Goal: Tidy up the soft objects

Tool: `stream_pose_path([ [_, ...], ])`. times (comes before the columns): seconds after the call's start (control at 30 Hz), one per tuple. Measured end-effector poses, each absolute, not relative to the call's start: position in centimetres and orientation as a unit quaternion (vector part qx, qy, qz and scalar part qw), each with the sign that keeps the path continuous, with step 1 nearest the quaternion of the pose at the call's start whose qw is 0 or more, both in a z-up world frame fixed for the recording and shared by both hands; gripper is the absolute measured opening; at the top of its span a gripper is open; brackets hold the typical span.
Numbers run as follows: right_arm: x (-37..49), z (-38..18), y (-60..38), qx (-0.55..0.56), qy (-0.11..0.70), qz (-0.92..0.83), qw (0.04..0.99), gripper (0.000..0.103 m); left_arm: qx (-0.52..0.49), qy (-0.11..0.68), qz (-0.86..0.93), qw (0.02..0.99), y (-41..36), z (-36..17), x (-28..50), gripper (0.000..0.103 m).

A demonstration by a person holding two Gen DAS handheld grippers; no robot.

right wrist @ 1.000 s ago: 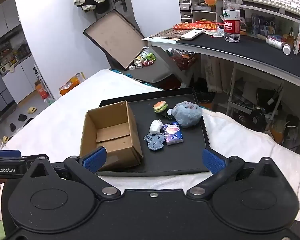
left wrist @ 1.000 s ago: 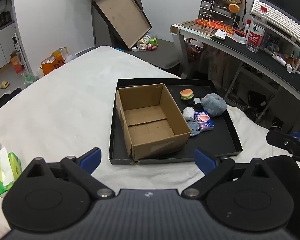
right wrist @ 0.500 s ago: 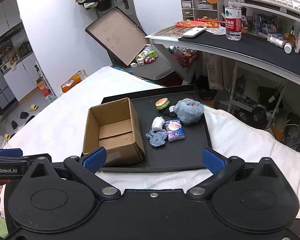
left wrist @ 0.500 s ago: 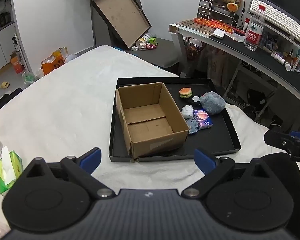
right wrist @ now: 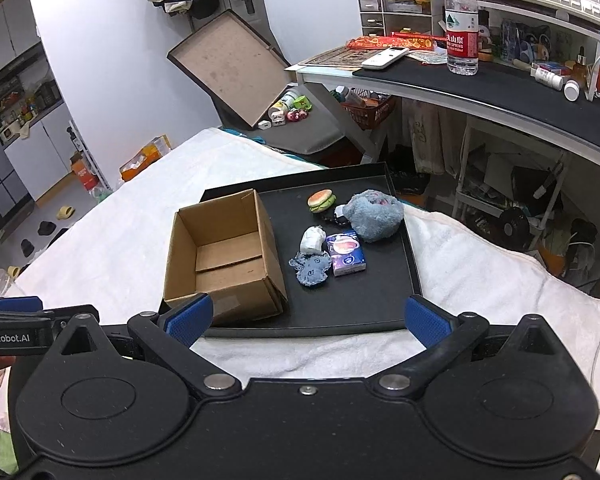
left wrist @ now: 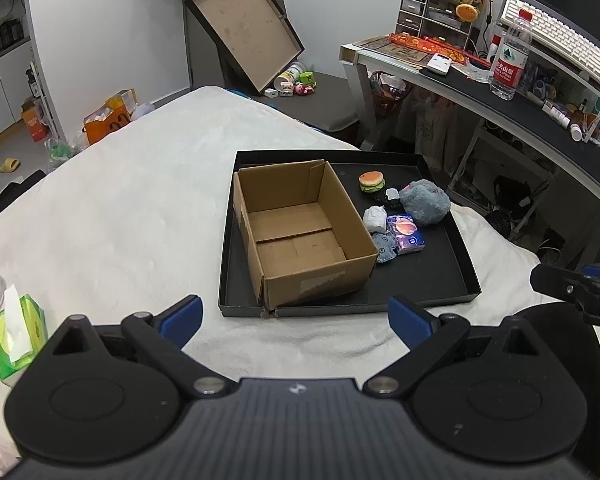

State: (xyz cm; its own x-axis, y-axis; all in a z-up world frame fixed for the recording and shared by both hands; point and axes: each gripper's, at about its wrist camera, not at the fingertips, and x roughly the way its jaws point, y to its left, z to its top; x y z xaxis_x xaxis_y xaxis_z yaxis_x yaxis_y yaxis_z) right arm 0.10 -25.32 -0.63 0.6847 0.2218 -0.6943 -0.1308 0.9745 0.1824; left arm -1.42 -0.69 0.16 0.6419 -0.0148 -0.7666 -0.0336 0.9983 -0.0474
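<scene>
An empty open cardboard box (left wrist: pixel 300 232) (right wrist: pixel 224 256) stands on the left of a black tray (left wrist: pixel 428 288) (right wrist: pixel 340 312) on a white-covered bed. To its right lie a burger toy (left wrist: pixel 372 181) (right wrist: pixel 321 200), a grey plush (left wrist: pixel 425 202) (right wrist: pixel 374 216), a white soft piece (left wrist: pixel 375 218) (right wrist: pixel 313 239), a blue flat plush (left wrist: pixel 385 244) (right wrist: pixel 311 268) and a purple packet (left wrist: pixel 406 234) (right wrist: pixel 345 253). My left gripper (left wrist: pixel 294 316) and right gripper (right wrist: pixel 306 318) are both open and empty, held short of the tray's near edge.
A green tissue pack (left wrist: pixel 18 332) lies at the bed's left near edge. A desk (left wrist: pixel 500 96) with a water bottle (right wrist: pixel 461 20) and clutter stands to the right. A tilted box lid (left wrist: pixel 244 28) leans at the back.
Both grippers have drawn back and risen slightly, so the tray and box look a little farther away. Both stay open. Nothing on the tray has moved.
</scene>
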Motion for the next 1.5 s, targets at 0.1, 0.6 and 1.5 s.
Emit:
stream_pose_path([
  [0.1, -0.03, -0.55, -25.28, 0.059, 0.385, 0.097, 0.916, 0.103, -0.028, 0.423, 0.005, 0.906, -0.67, 0.21, -1.49, 0.099],
  [0.6, -0.18, 0.07, -25.3, 0.059, 0.385, 0.096, 0.916, 0.103, -0.027, 0.421, 0.004, 0.907, -0.82, 0.45, -2.04, 0.099],
  [1.5, -0.4, 0.21, -25.62, 0.062, 0.385, 0.09, 0.916, 0.103, -0.025, 0.422, 0.005, 0.906, -1.03, 0.67, -2.29, 0.099],
])
